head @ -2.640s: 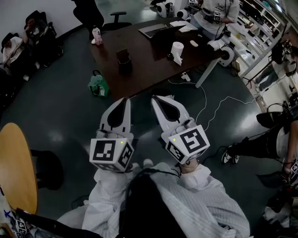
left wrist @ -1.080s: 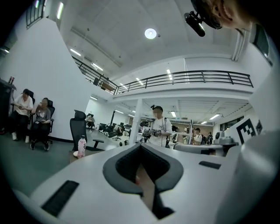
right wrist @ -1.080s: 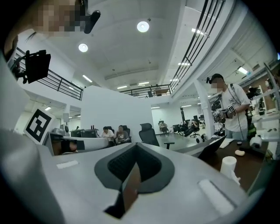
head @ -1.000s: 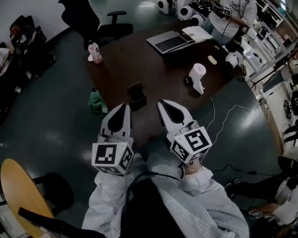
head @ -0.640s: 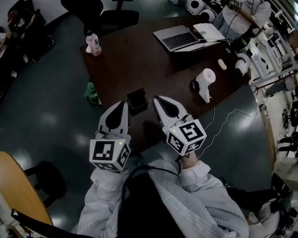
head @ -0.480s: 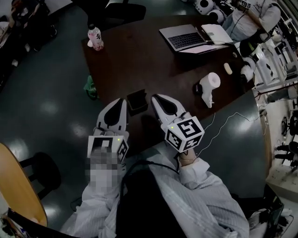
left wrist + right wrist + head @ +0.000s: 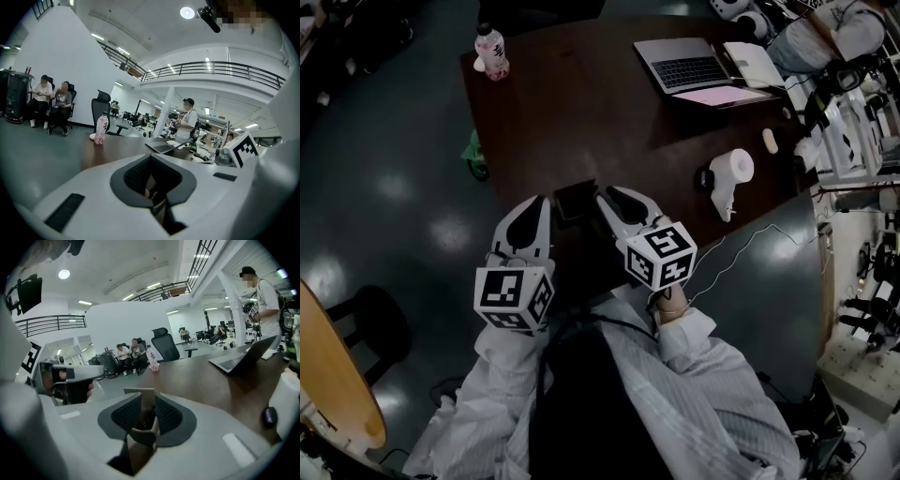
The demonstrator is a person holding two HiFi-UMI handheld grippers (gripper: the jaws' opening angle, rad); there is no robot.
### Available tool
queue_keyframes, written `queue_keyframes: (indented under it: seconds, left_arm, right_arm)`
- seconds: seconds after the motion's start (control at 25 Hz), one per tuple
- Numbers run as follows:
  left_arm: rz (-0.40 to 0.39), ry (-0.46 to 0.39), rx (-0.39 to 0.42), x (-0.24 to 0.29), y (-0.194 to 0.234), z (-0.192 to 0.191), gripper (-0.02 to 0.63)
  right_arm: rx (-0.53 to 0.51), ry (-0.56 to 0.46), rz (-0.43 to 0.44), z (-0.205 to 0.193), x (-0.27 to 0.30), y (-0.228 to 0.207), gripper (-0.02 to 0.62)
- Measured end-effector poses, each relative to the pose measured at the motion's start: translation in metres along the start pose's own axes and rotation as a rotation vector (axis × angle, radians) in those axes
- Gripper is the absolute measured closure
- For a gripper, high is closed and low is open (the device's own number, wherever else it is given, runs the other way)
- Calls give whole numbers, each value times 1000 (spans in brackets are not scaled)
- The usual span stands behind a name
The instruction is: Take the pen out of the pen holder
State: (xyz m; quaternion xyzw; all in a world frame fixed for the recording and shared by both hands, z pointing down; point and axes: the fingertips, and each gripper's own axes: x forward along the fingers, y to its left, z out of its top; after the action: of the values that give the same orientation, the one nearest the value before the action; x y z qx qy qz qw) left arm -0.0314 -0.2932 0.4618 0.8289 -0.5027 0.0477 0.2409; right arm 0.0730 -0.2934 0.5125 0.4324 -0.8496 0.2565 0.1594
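The right gripper (image 7: 609, 195) has its jaws just opening, empty, aimed at the pen holder (image 7: 575, 199) ahead — the left gripper (image 7: 538, 202), clenched on nothing, flanks it, likely ready to brace.

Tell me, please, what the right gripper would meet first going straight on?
Probably the pen holder, just ahead of the right gripper; depth is unclear. Its jaws have just been opening, nothing between them.

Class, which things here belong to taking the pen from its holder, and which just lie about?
In the job:
pen holder; its pen is not clearly seen.

Lying about:
pink bottle, laptop, paper roll, mouse, green bag on the floor.
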Motion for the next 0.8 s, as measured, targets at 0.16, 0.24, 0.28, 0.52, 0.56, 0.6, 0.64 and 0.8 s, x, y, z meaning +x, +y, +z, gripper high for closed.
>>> queue_keyframes:
  seconds: [0.16, 0.24, 0.28, 0.52, 0.56, 0.6, 0.64, 0.8]
  left_arm:
    - [-2, 16, -6, 4, 6, -5, 604]
    - [-4, 29, -7, 7, 8, -9, 604]
    - [-6, 36, -9, 8, 8, -12, 604]
    - [-9, 51, -11, 11, 10, -19, 604]
    - [-9, 52, -9, 12, 10, -19, 604]
    - [-8, 52, -9, 12, 10, -19, 604]
    - [-5, 52, -9, 12, 11, -19, 604]
    - [5, 49, -14, 11, 13, -18, 604]
  right_arm:
    - [33, 47, -5, -16, 16, -10, 508]
    - [50, 66, 2, -23, 25, -15, 488]
    - [54, 76, 6, -25, 29, -17, 480]
    - [58, 137, 46, -39, 49, -16, 466]
    - [58, 147, 48, -41, 51, -16, 466]
    - [58, 156, 47, -43, 52, -17, 466]
    - [55, 161, 44, -45, 53, -17, 466]
    - [39, 163, 29, -45, 53, -19, 494]
